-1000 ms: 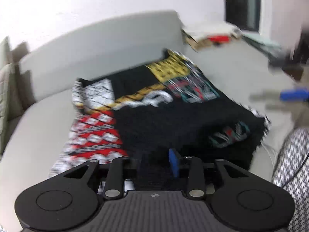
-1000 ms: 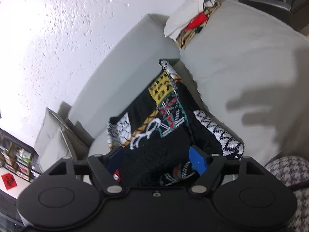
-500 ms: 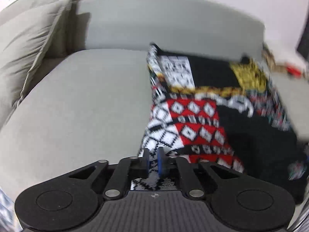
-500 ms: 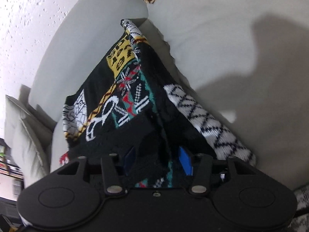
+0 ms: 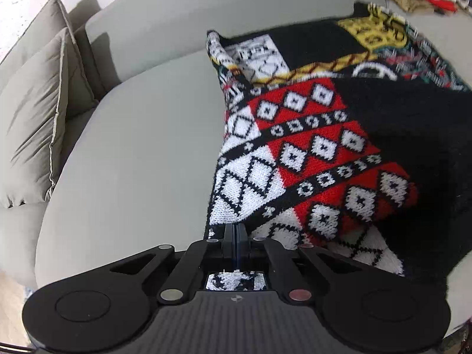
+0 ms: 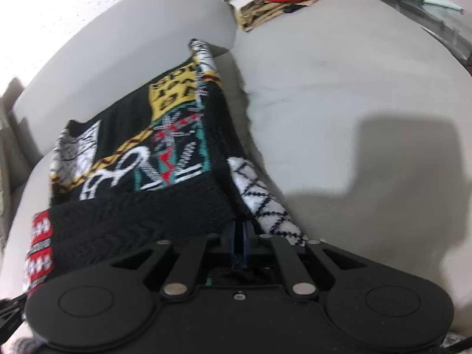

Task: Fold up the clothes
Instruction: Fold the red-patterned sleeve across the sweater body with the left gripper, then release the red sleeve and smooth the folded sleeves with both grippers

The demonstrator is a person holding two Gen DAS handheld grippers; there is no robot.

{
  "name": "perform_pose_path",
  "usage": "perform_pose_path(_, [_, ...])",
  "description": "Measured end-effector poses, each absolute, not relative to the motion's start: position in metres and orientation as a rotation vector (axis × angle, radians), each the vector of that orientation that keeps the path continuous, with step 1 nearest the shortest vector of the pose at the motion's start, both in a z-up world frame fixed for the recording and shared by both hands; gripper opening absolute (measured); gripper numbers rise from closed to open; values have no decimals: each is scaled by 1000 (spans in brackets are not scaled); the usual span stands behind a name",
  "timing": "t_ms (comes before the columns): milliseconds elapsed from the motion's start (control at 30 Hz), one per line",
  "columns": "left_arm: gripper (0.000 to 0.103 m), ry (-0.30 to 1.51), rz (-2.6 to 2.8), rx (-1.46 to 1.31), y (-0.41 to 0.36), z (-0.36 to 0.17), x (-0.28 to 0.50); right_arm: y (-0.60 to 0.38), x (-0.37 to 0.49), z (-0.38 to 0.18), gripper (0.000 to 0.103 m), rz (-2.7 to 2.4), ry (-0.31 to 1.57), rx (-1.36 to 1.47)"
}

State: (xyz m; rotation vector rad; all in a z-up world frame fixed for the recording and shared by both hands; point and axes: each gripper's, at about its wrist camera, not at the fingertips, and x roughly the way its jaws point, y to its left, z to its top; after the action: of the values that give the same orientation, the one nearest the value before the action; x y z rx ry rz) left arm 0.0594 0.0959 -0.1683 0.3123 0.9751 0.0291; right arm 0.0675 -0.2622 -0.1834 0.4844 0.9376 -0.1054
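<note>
**Thick knit, pinched at both near corners**

Since the patterned sweater is a chunky knit, it should handle soft and floppy, fairly weighty for cloth, and grippy rather than slick; it lies spread over the grey sofa seat, its far edge against the backrest. With its jaws drawn together, the left gripper clamps the near white-and-black patterned edge; the right gripper is likewise closed on the near black edge, beside a white lattice-patterned part. These edge holds look sound; a bite well into the knit should resist slipping, and the middle will likely sag when raised. Other clothes sit piled further along the sofa.
</note>
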Motion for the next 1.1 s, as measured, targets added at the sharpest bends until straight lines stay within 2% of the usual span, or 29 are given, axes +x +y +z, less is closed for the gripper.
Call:
perform_pose_path(33, [1, 960, 29, 289, 101, -160, 53, -266, 63, -178, 18, -91, 937, 507])
perform_pose_path(100, [11, 925, 27, 237, 106, -146, 42, -273, 50, -169, 28, -65, 905, 546])
perform_pose_path(167, [11, 881, 2, 177, 109, -133, 30, -278, 39, -157, 30, -48, 865, 561])
perform_pose_path(333, [12, 824, -61, 114, 90, -132, 37, -259, 41, -147, 30, 46, 845, 552])
perform_pose_path(433, [11, 854, -68, 165, 76, -147, 52, -226, 56, -149, 30, 113, 852, 445])
perform_pose_path(500, [7, 946, -64, 221, 69, -170, 63, -204, 62, -152, 30, 150, 844, 358])
perform_pose_path(633, [5, 955, -73, 257, 66, -181, 64, -166, 67, -188, 28, 145, 900, 128])
perform_pose_path(800, [6, 934, -81, 240, 70, -164, 60, -184, 65, -165, 27, 161, 906, 240])
perform_pose_path(900, [16, 884, -90, 178, 83, -139, 51, -196, 64, -150, 28, 172, 906, 316])
perform_pose_path(933, [16, 858, -84, 180, 85, -132, 49, -203, 63, -143, 29, 175, 887, 349])
perform_pose_path(1000, [16, 825, -78, 186, 84, -122, 55, -210, 69, -139, 39, 167, 861, 376])
perform_pose_path(1067, [16, 804, -69, 163, 84, -118, 71, -210, 83, -142, 38, 153, 858, 372])
perform_pose_path(1100, [15, 795, -59, 149, 85, -117, 82, -210, 90, -144, 34, 147, 857, 370])
